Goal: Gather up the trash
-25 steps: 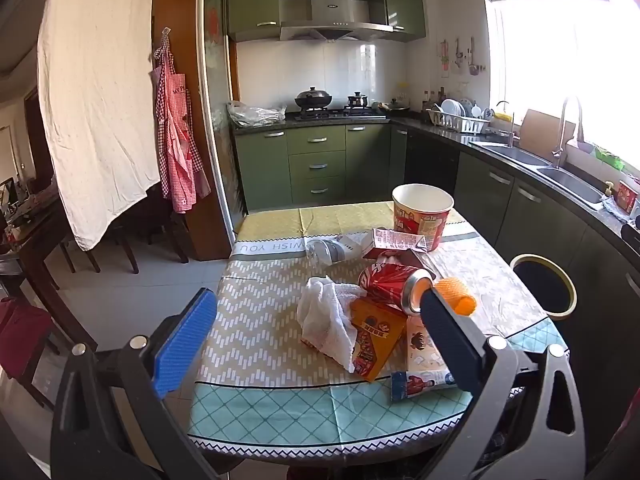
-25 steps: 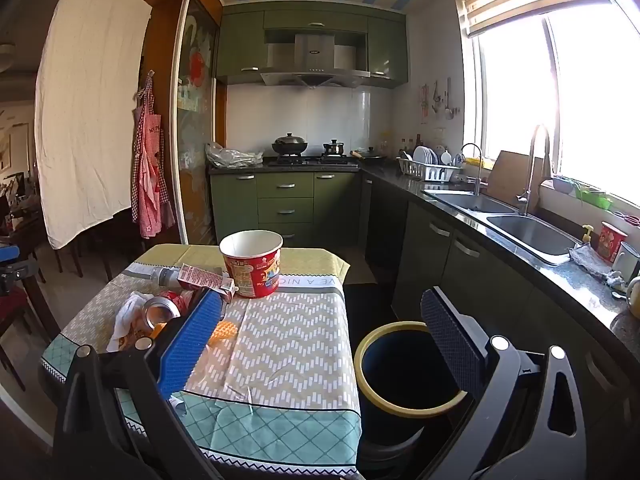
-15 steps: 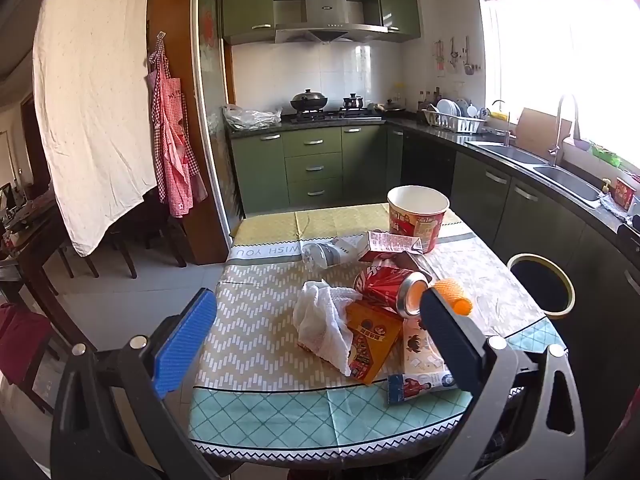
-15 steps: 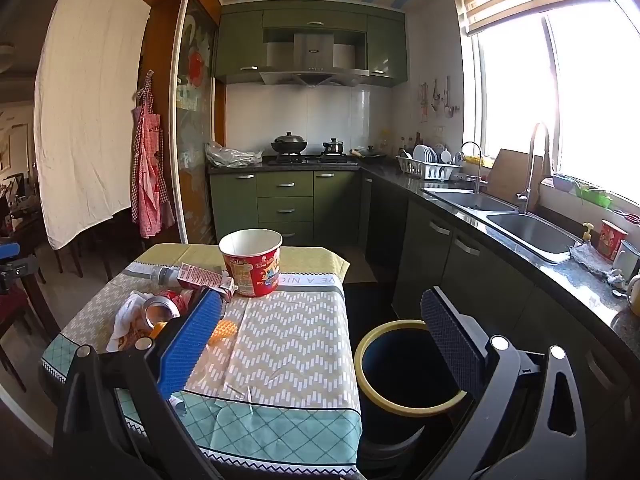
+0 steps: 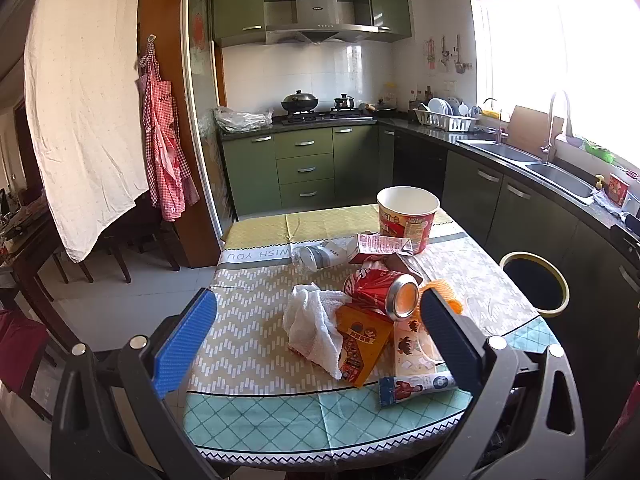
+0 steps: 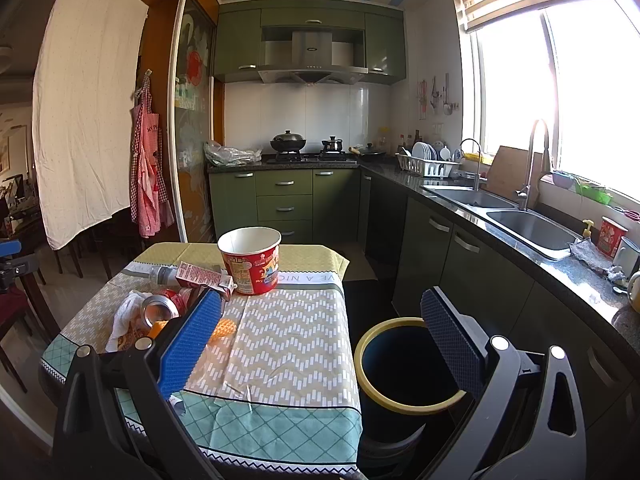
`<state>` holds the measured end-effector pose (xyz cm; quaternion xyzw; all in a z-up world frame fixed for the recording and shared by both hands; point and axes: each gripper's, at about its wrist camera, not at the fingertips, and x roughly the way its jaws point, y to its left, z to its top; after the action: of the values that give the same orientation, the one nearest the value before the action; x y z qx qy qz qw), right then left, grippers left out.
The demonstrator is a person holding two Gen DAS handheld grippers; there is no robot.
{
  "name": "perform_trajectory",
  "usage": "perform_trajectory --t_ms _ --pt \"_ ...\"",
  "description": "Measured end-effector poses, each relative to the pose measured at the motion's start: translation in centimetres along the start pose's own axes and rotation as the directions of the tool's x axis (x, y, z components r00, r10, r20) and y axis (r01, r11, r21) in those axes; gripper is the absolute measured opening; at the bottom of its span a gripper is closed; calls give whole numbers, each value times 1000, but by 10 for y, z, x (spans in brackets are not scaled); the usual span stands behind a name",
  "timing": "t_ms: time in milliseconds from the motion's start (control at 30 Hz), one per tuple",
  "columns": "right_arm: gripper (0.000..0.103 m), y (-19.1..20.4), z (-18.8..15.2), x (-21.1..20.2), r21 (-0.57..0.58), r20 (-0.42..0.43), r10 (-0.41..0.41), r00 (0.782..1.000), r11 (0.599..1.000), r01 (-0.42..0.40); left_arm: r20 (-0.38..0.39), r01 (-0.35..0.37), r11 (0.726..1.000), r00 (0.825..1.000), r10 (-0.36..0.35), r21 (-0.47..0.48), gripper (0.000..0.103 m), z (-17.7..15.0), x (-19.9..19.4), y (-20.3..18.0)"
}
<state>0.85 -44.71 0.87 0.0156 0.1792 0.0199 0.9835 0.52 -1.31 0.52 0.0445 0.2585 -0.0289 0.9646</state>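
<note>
Left tongs (image 5: 316, 332) wide, empty, have edged nearer the trash pile: can (image 5: 382, 290), tissue (image 5: 314, 326), wrappers on the surface (image 5: 248, 344). Right tongs (image 6: 320, 340) wide, empty, unmoved near bin (image 6: 404, 364). Nothing collected yet.

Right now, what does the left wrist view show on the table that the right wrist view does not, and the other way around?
Only the left wrist view shows the blue-ended sachet at the near edge and the flat cartoon packet. Only the right wrist view shows the bin whole, standing on the floor beside the table. Both show the red noodle cup, the crushed can, the white tissue and open, empty jaws.
</note>
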Motion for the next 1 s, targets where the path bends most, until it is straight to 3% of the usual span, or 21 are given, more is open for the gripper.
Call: perform_trajectory --t_ms 1000 --pt "99 0 -8 10 7 -10 -4 1000 1000 4 1 10 1000 1000 -10 17 97 1 1 -7"
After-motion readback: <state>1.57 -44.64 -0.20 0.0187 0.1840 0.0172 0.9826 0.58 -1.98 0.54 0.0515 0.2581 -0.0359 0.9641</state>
